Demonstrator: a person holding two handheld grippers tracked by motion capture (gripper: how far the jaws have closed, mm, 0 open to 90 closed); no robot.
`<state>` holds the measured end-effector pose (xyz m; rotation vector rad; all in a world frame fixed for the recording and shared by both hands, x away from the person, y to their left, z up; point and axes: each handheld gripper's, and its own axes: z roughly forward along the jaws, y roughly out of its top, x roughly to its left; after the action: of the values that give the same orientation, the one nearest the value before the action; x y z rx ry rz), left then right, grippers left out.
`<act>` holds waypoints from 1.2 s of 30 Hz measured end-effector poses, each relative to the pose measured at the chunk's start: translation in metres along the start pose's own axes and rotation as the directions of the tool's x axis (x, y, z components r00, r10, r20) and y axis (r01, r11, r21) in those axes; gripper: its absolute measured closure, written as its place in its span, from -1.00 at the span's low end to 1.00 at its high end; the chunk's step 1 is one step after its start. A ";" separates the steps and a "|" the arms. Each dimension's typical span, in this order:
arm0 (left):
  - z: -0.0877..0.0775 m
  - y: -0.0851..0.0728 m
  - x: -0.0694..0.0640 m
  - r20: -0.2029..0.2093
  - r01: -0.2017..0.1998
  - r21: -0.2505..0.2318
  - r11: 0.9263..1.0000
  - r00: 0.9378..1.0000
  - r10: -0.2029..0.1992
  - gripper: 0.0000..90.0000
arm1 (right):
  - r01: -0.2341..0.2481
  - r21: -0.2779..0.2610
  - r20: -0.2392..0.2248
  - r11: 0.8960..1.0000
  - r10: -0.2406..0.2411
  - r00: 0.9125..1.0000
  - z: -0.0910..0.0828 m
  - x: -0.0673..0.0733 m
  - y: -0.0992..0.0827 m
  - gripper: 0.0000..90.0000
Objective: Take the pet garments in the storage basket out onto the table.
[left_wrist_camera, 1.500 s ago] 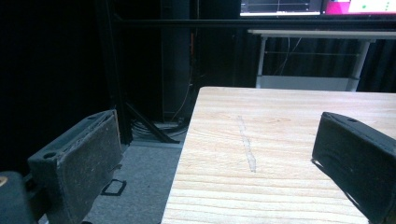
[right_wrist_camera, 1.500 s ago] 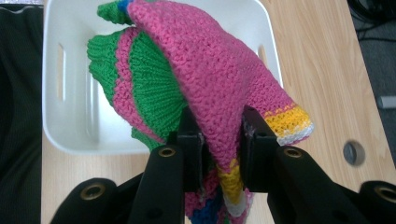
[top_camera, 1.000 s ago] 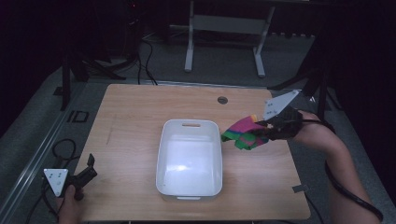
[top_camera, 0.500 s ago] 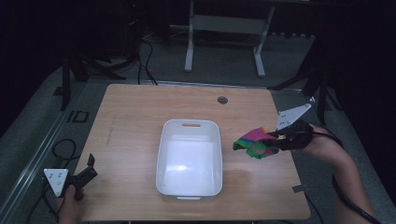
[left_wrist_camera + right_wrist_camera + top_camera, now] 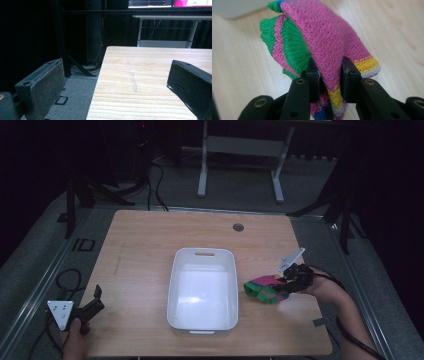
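Note:
A knitted cloth (image 5: 264,288) in pink, green, yellow and blue rests low at the table's right side, beside the white tub (image 5: 202,288). My right gripper (image 5: 290,279) is shut on it. In the right gripper view a fold of the knitted cloth (image 5: 329,45) is pinched between the two black jaws, right gripper (image 5: 329,75). My left gripper (image 5: 92,306) hovers at the table's front left corner, held by a hand. In the left gripper view the left gripper (image 5: 120,82) stands open, its jaws wide apart with bare wood between them.
The wooden table (image 5: 140,245) has a round cable hole (image 5: 238,227) near its far edge. A metal stand (image 5: 240,150) and cables lie on the dark floor beyond. The table's left edge (image 5: 98,82) drops to grey floor.
My right gripper has carried the knitted cloth toward the front and down, from beside the tub's far right corner to low over the table by its right side. The left gripper has stayed put.

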<state>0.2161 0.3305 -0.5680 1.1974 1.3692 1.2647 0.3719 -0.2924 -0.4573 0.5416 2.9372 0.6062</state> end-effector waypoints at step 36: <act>0.000 0.000 0.000 0.000 0.000 0.001 1.000 1.000 0.000 -0.96 | -0.048 -0.070 -0.017 0.996 0.047 0.999 -0.012 0.008 0.016 -0.51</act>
<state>0.2161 0.3306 -0.5680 1.1977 1.3697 1.2643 0.3676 -0.2804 -0.4403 0.6036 2.9120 0.7187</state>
